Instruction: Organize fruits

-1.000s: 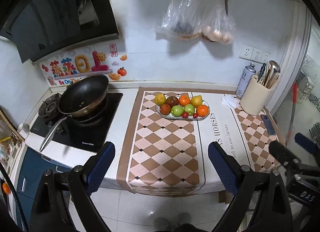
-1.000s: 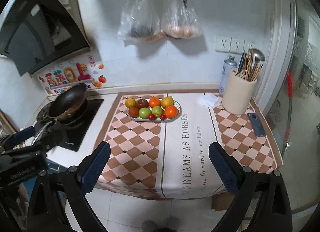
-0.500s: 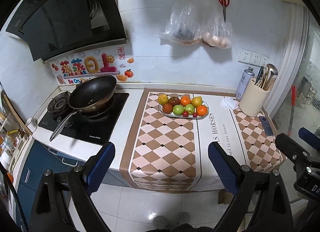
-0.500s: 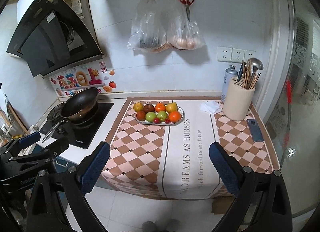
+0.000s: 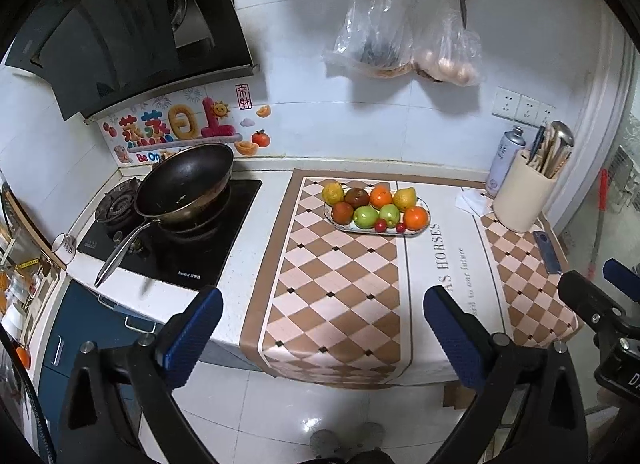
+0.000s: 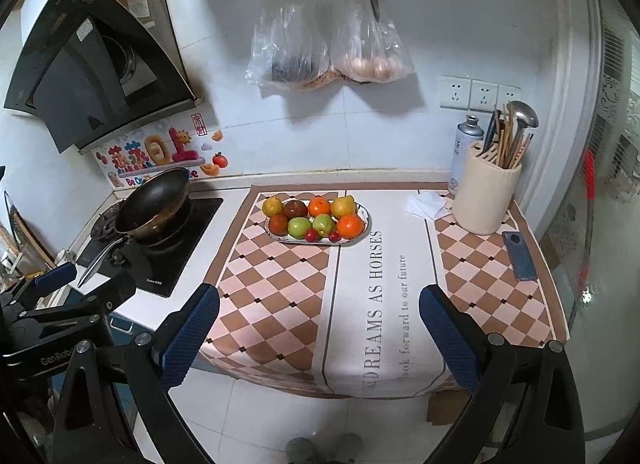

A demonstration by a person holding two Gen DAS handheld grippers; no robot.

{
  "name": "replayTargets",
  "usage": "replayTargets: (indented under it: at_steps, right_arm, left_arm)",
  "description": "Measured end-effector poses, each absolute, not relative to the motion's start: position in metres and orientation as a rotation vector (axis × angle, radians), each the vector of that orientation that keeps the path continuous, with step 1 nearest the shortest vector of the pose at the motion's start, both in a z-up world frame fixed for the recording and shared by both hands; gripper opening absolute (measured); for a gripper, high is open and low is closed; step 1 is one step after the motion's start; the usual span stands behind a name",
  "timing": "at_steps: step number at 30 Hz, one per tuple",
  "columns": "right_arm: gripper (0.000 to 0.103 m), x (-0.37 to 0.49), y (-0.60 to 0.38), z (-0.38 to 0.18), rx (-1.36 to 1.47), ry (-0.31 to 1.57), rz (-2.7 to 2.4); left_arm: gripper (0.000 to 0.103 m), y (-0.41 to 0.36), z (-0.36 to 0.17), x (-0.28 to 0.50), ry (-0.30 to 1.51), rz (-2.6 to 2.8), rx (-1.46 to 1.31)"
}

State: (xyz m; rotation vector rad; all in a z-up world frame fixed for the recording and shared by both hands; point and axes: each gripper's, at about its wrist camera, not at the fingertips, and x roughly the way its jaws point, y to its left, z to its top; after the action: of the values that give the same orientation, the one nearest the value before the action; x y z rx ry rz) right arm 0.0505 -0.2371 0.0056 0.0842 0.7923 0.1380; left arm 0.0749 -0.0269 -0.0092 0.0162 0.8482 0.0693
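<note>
An oval plate at the back of the checkered cloth holds several fruits: oranges, green apples, dark red apples, yellow fruits and small red ones. My left gripper is open and empty, off the counter's front edge, far from the plate. My right gripper is open and empty, also in front of the counter. Each gripper shows at the edge of the other's view.
A black pan sits on the stove at left. A cream utensil holder, a spray can, a phone and a crumpled tissue are at right. Plastic bags and scissors hang on the wall.
Both grippers have drawn back from the counter and risen, so more of the wall and hood shows. The fruit plate has not moved. Both stay open.
</note>
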Motion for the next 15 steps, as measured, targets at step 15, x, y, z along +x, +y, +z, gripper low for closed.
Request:
replayTargets:
  at_steps: [15]
  right_arm:
    - [0.102, 0.156, -0.231, -0.059, 0.088, 0.922, 0.117]
  left_arm:
    - [0.103, -0.017, -0.058, 0.158, 0.949, 0.116, 0.047]
